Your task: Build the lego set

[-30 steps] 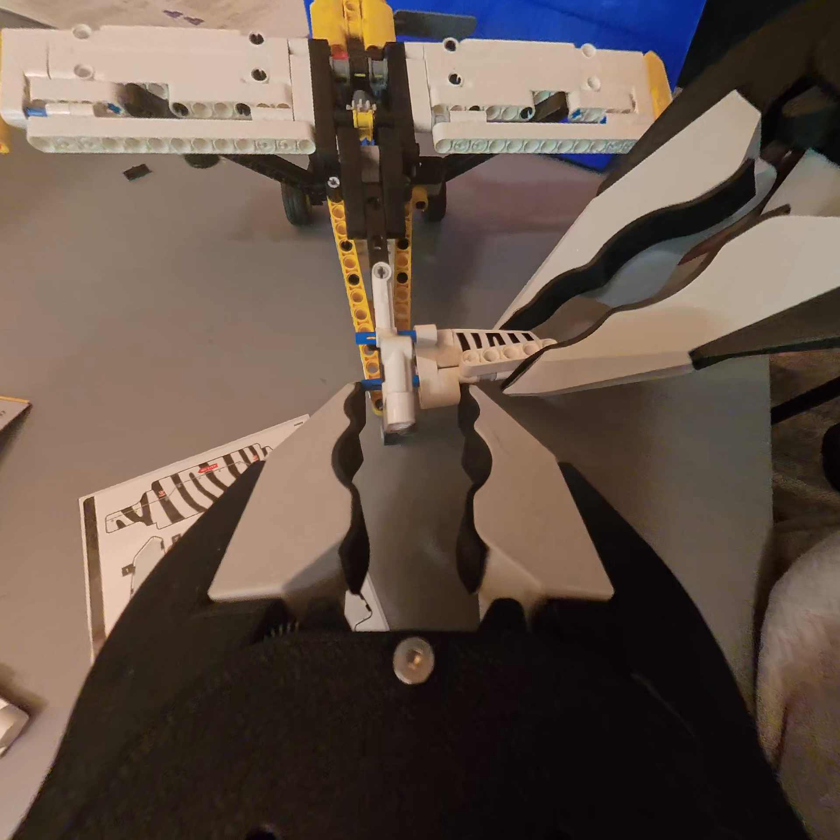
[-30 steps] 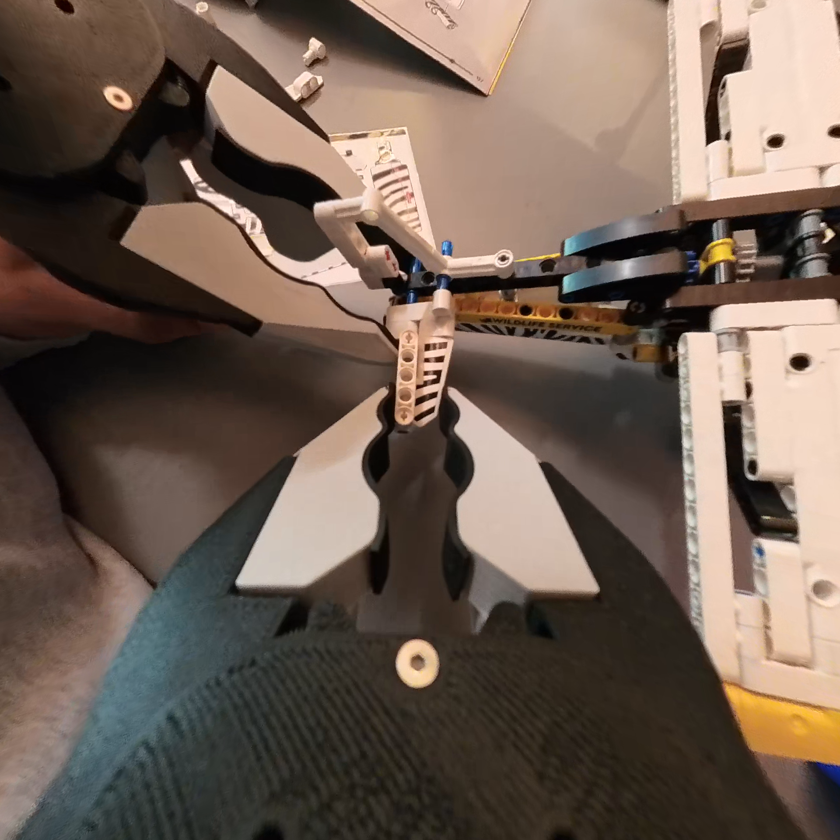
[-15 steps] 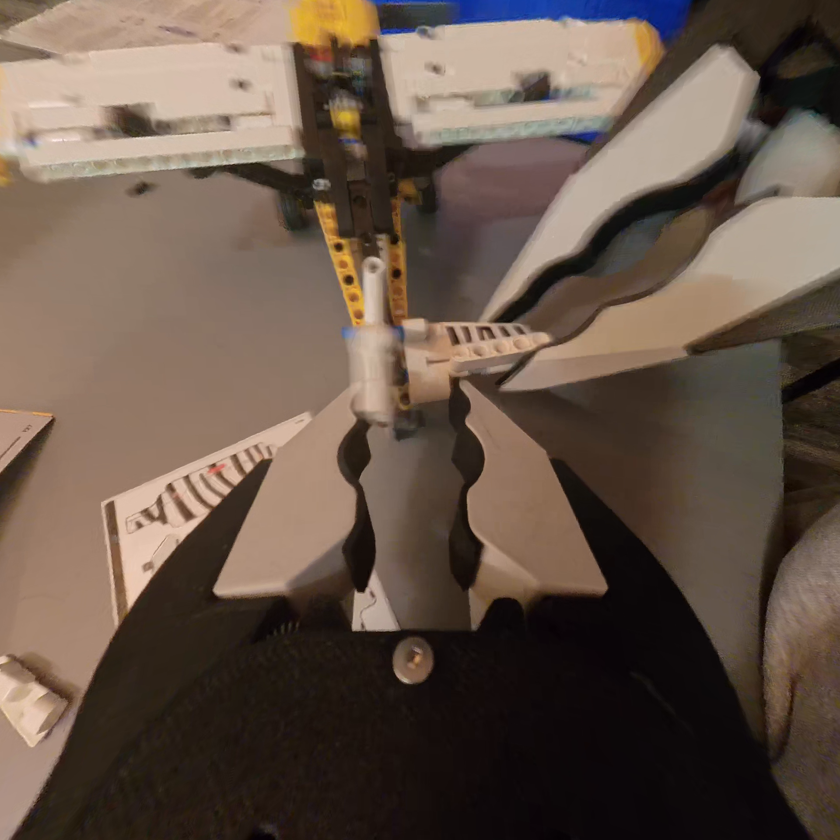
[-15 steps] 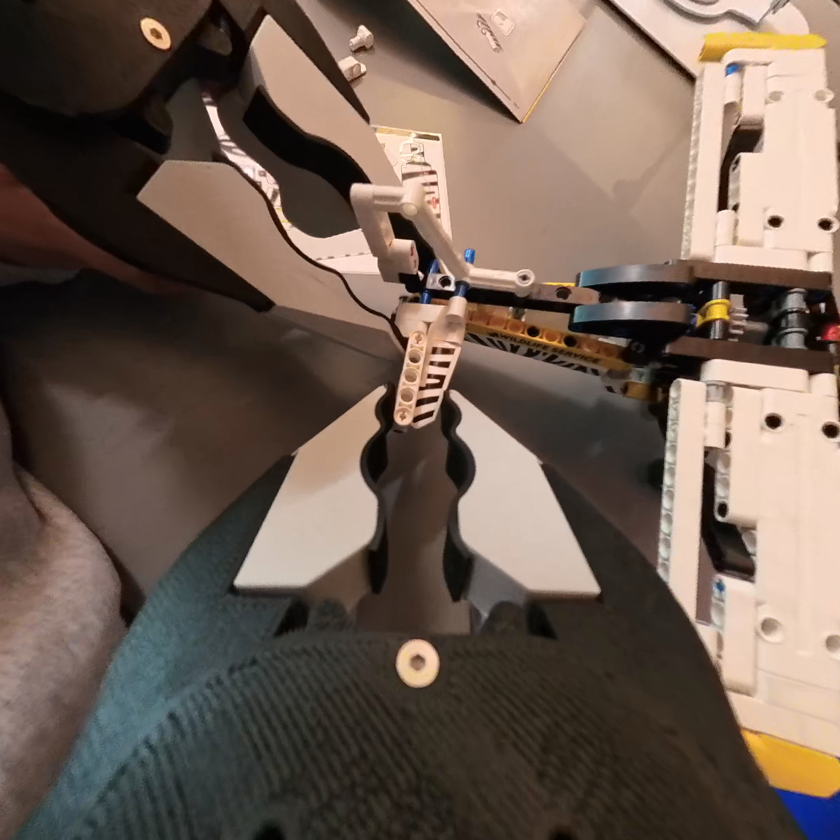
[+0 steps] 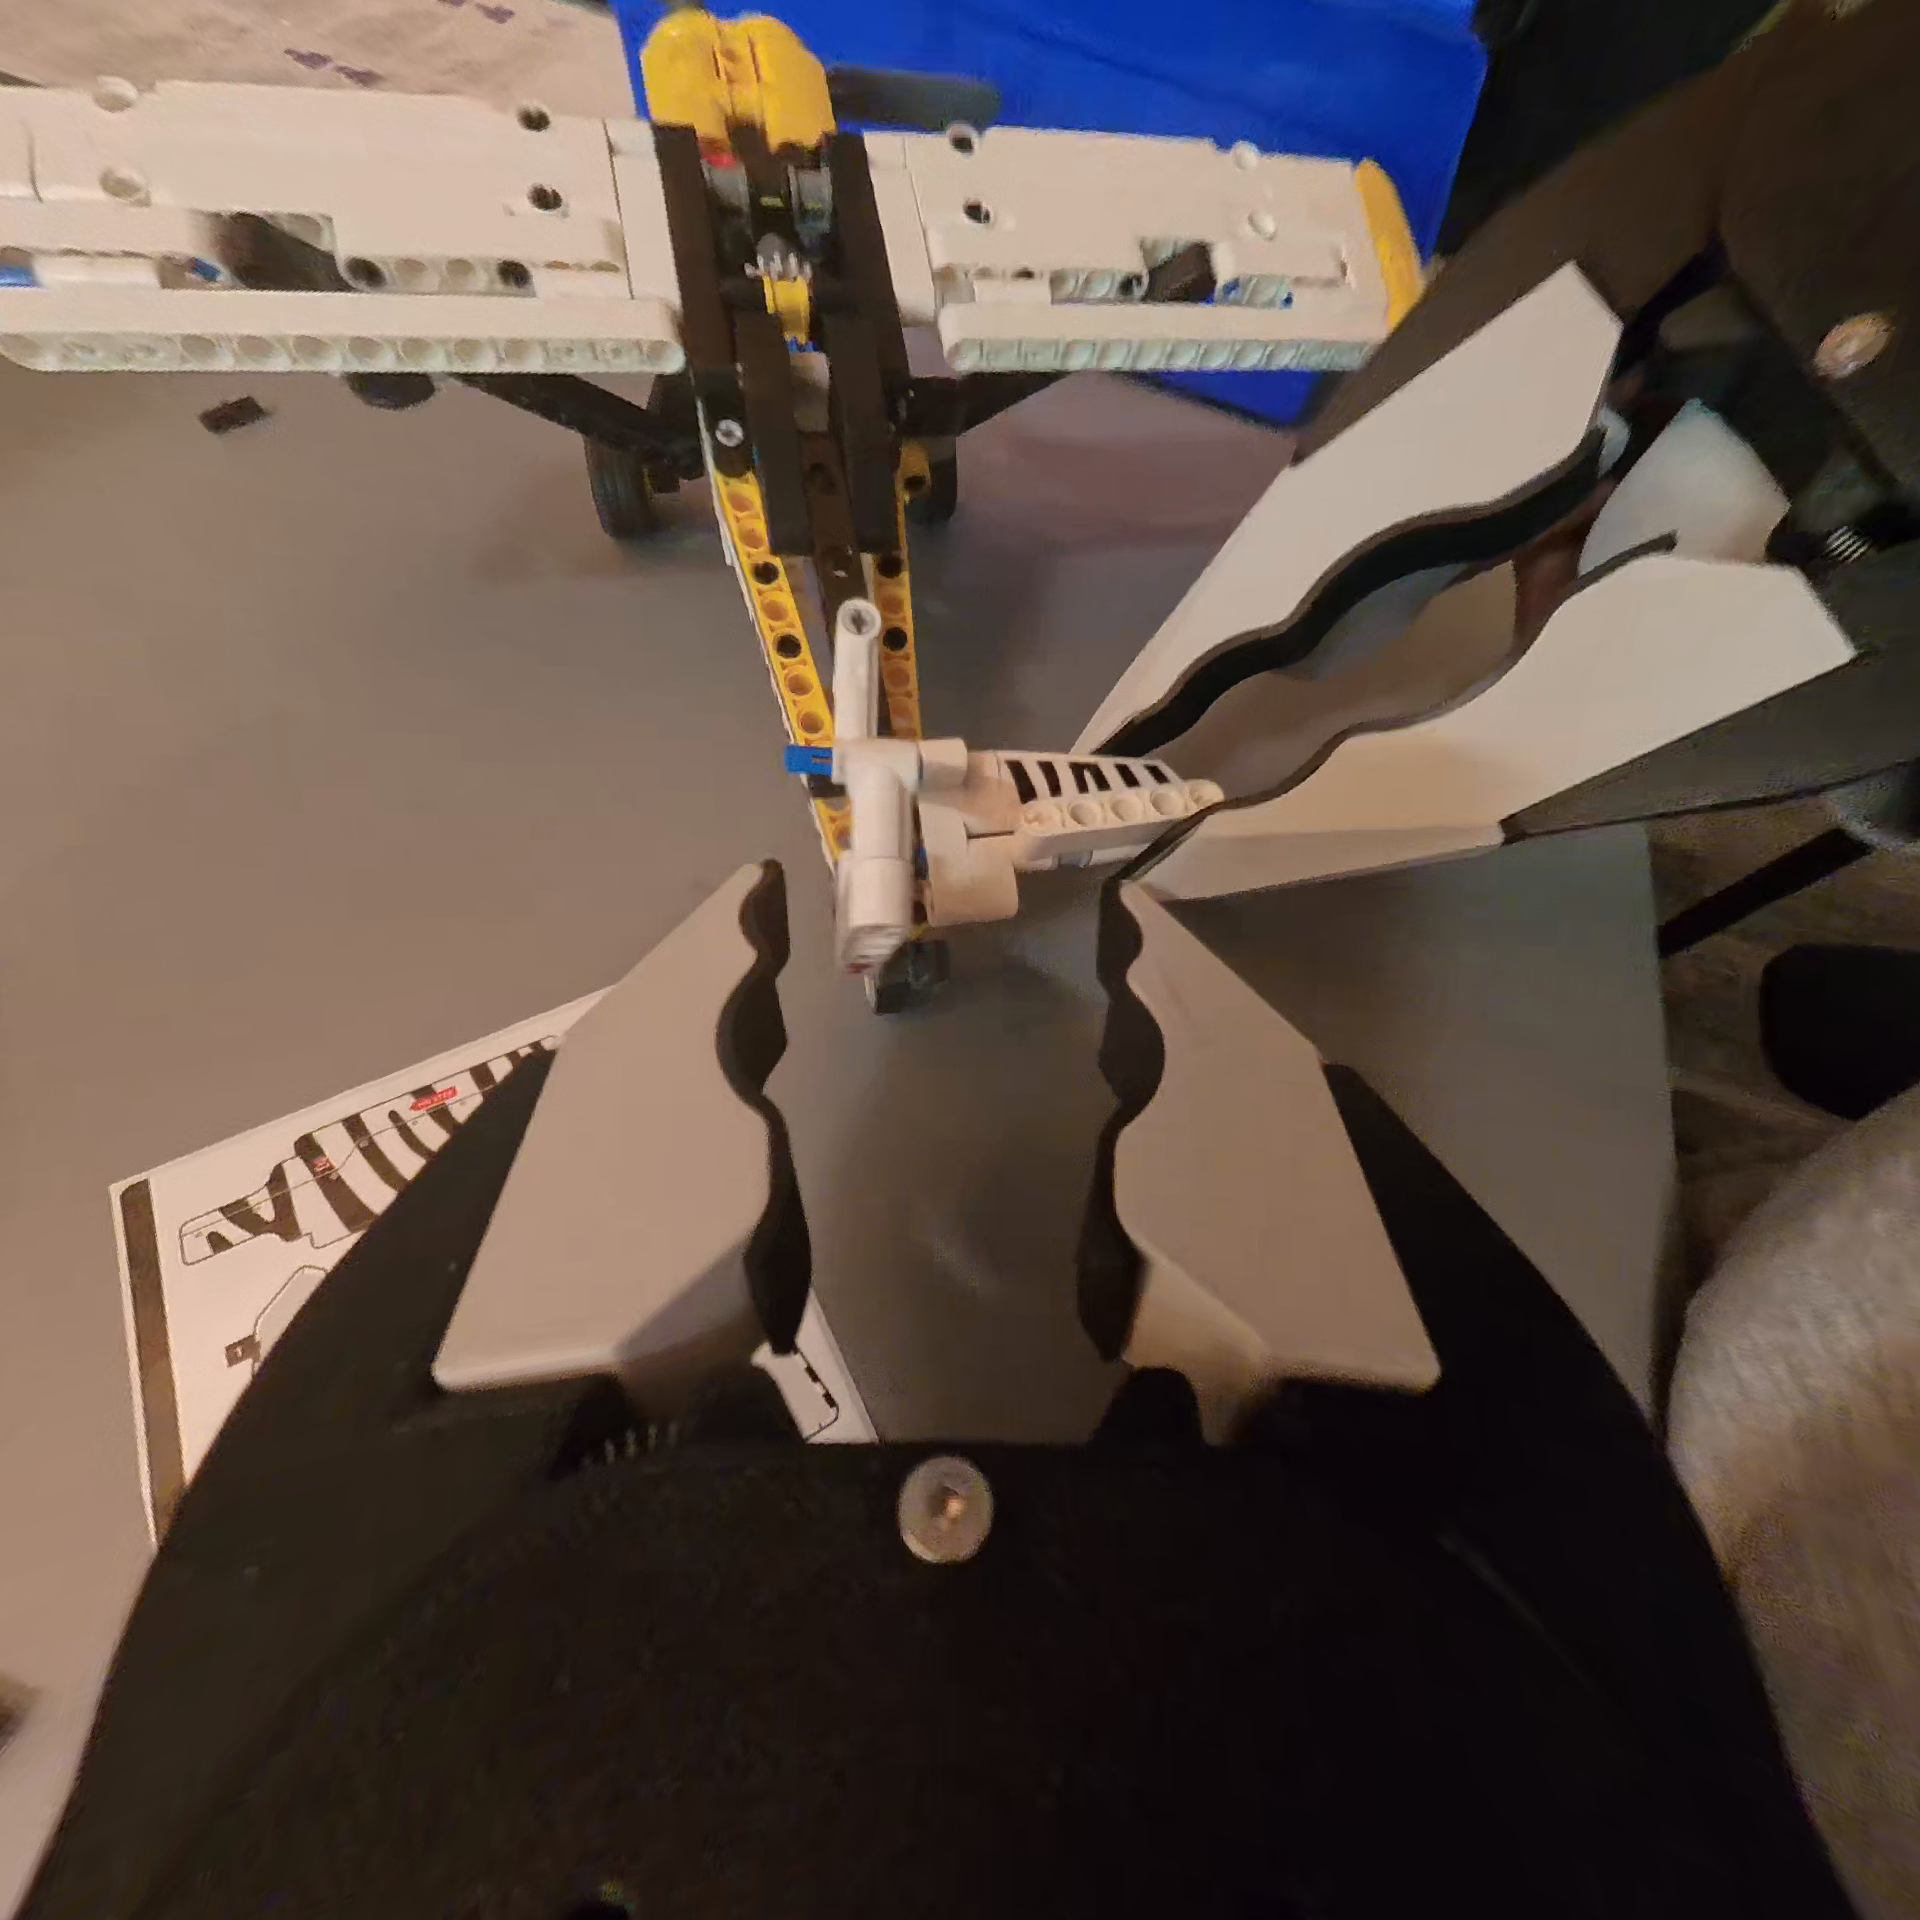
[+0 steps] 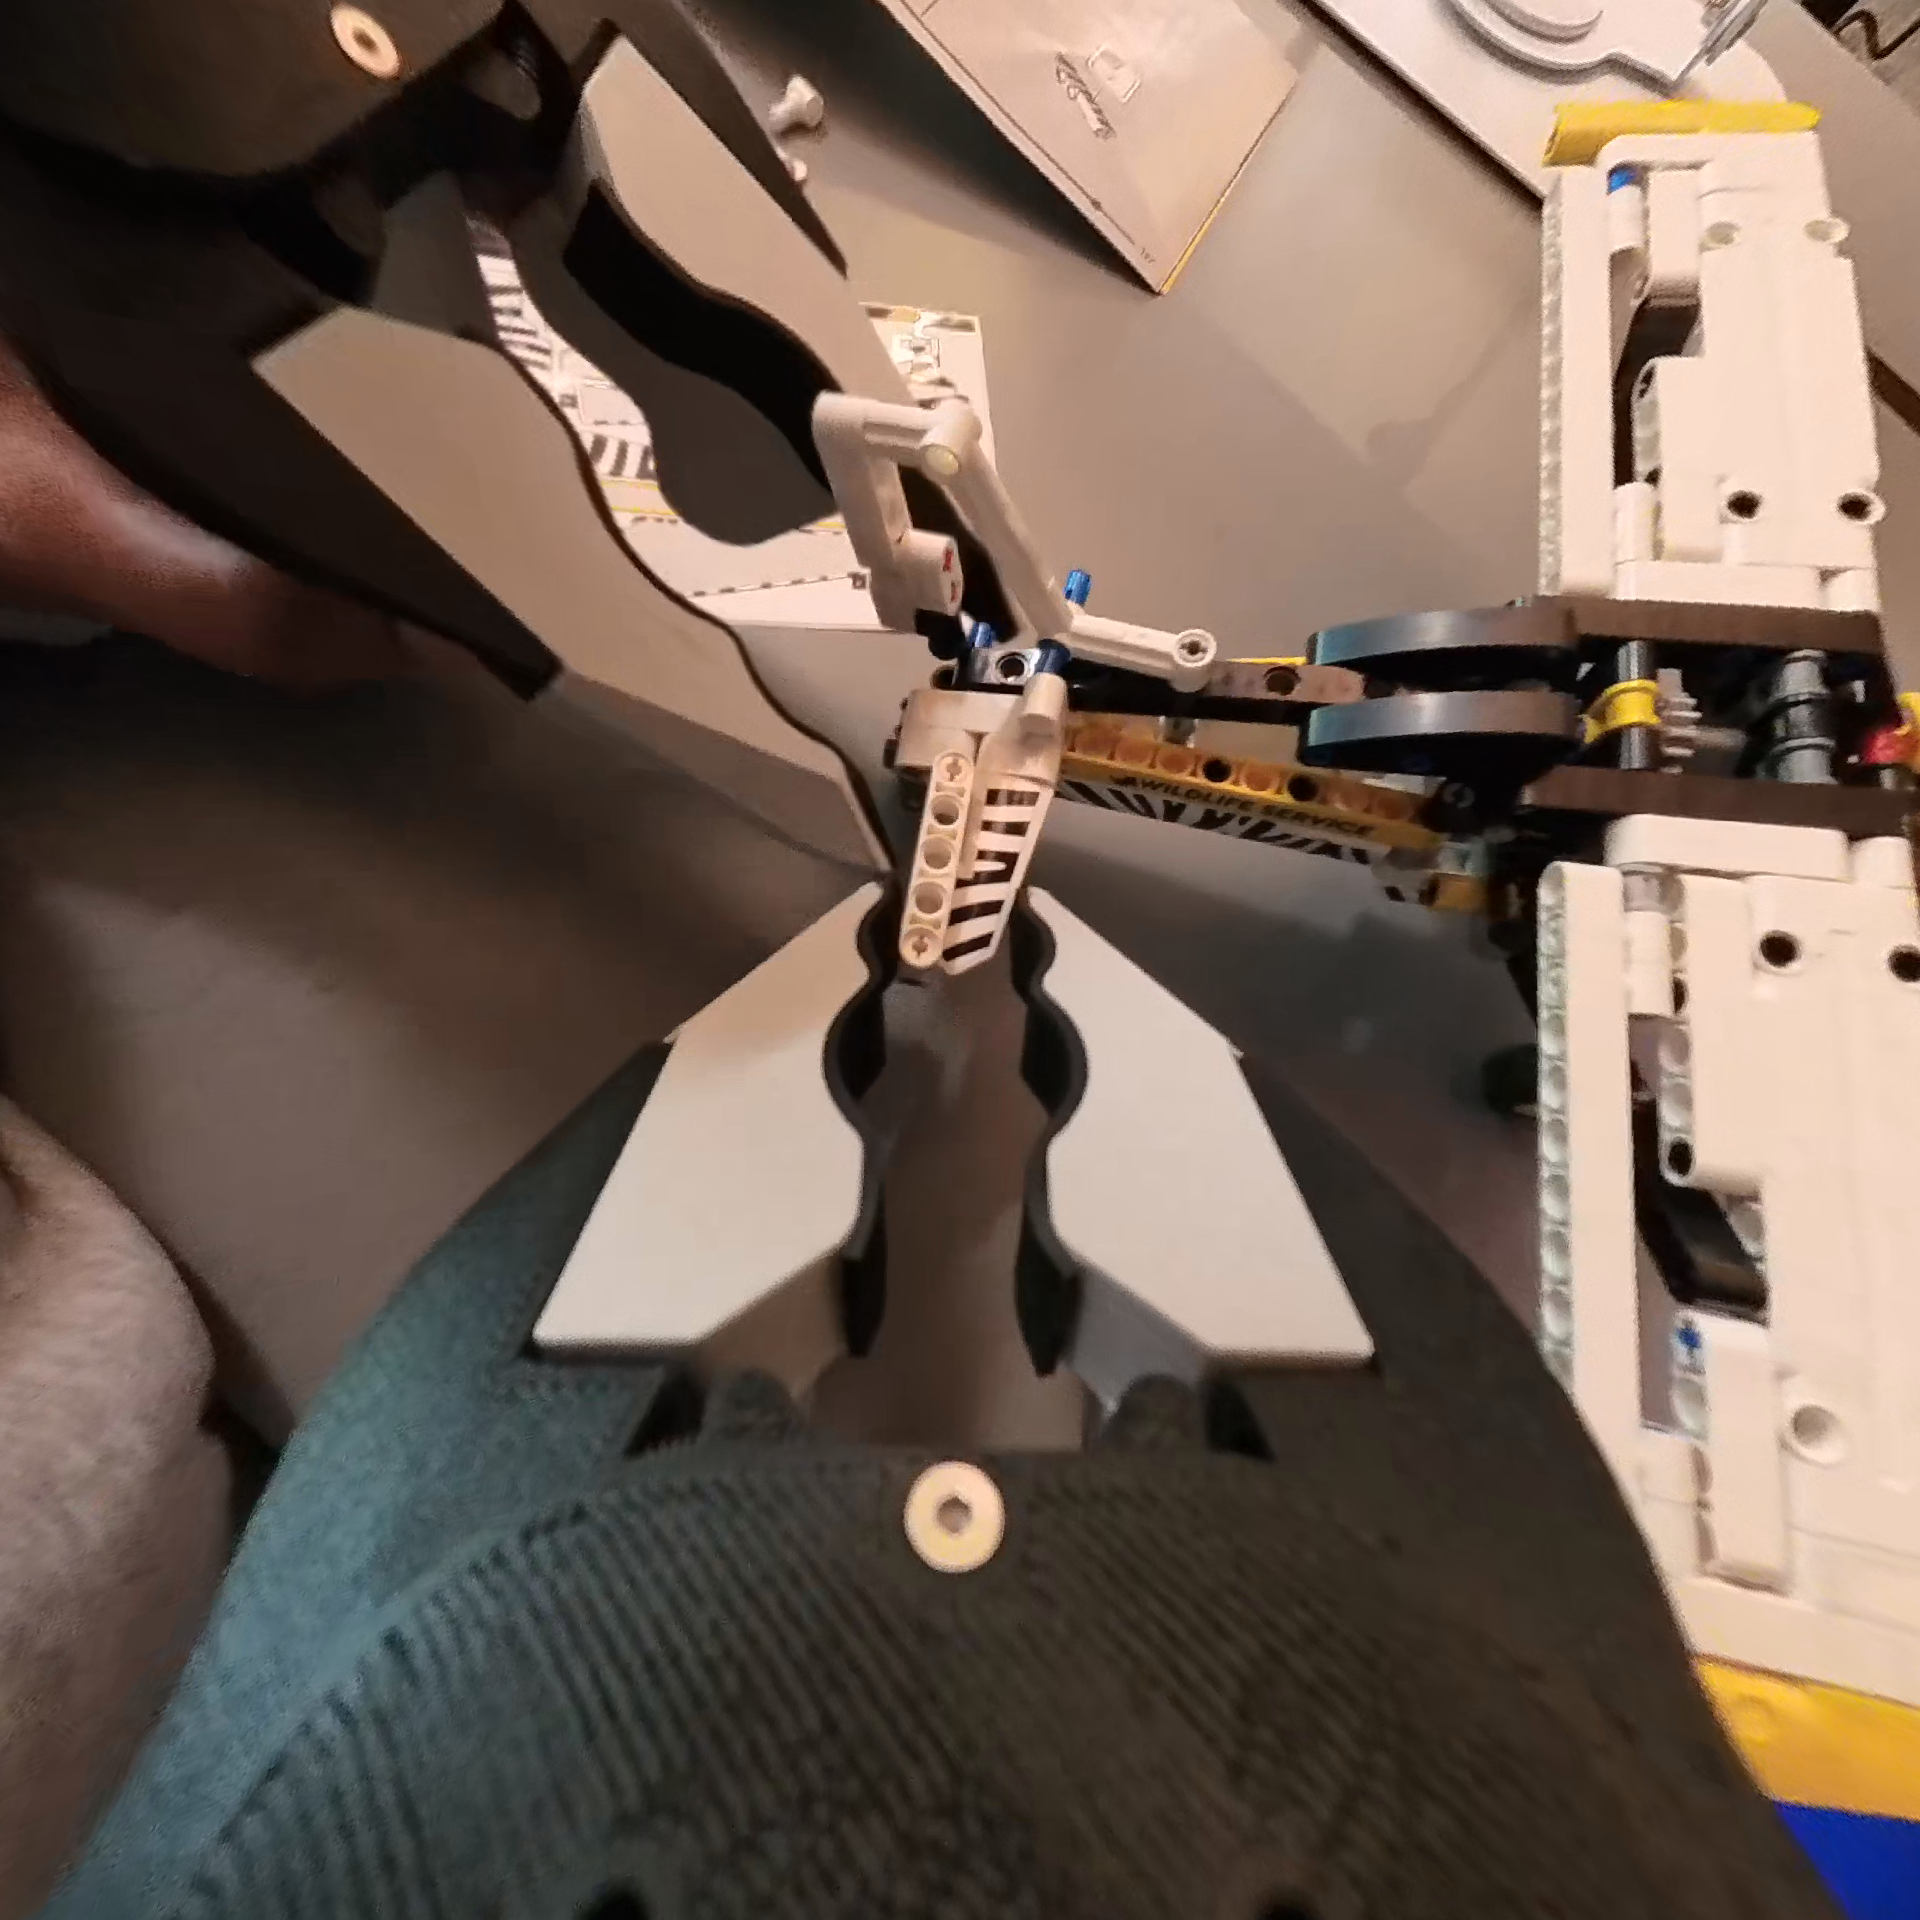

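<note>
The lego plane has white wings [image 5: 312, 260] and a yellow and black tail boom [image 5: 790, 644], and it stands on the grey table [image 5: 312, 727]. It also shows in the right wrist view [image 6: 1714, 935]. A white tail assembly [image 5: 878, 831] sits at the boom's near end. My left gripper [image 5: 940, 899] is open and empty, its tips just short of the tail on either side. My right gripper [image 6: 956, 925] is shut on the white striped tail fin [image 6: 971, 883], which joins the boom's end. It comes in from the right in the left wrist view [image 5: 1143, 816].
A striped sticker sheet [image 5: 312, 1174] lies under my left gripper. A blue bin [image 5: 1143, 83] stands behind the plane. A booklet [image 6: 1122, 125] and small white parts [image 6: 795, 104] lie at the far side. A small black part [image 5: 231, 414] lies under the left wing. A hand [image 6: 104, 540] holds the left gripper.
My left gripper's fingers were close around the white tail piece; they have opened wider and drawn back a little. My right gripper keeps its hold on the striped fin.
</note>
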### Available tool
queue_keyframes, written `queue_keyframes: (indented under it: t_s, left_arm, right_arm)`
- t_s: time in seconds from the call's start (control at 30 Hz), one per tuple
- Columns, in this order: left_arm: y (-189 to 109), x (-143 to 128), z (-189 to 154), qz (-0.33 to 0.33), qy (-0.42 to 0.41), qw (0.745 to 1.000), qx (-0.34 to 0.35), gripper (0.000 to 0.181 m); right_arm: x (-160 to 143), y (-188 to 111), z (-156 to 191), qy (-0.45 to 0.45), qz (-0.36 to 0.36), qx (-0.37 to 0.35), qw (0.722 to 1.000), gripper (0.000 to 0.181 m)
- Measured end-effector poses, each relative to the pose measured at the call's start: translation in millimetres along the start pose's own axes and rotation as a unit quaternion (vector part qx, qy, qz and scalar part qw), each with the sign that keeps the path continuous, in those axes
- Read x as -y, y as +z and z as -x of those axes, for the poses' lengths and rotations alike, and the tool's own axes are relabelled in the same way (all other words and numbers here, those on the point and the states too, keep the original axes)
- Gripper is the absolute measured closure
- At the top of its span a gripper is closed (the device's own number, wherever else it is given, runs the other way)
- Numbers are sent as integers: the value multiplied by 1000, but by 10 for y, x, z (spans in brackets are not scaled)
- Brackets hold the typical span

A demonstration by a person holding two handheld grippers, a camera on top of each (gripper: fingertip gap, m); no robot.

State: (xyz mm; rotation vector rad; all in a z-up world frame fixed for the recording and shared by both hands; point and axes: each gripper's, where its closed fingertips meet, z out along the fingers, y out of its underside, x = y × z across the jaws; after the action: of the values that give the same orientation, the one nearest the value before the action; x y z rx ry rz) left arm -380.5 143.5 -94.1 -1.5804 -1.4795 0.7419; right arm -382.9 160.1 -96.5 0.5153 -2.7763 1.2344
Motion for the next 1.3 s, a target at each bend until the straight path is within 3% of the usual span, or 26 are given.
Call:
queue_keyframes:
  t_s: [0.2,0.3,0.63,1.3]
  left_arm:
    - [-80,172,-2,-43,-80,994,-64,106]
    - [-46,228,39,-29,-70,996,-45,107]
    - [57,222,101,23,2,999,33,143]
    - [61,234,131,11,-7,999,51,150]
  right_arm:
    - [6,-2,-7,3,-15,-21,1000,161]
    - [10,9,-10,-3,-18,-38,999,161]
    - [20,0,-4,2,-41,-53,998,161]
    - [15,-3,3,20,-62,-51,997,161]
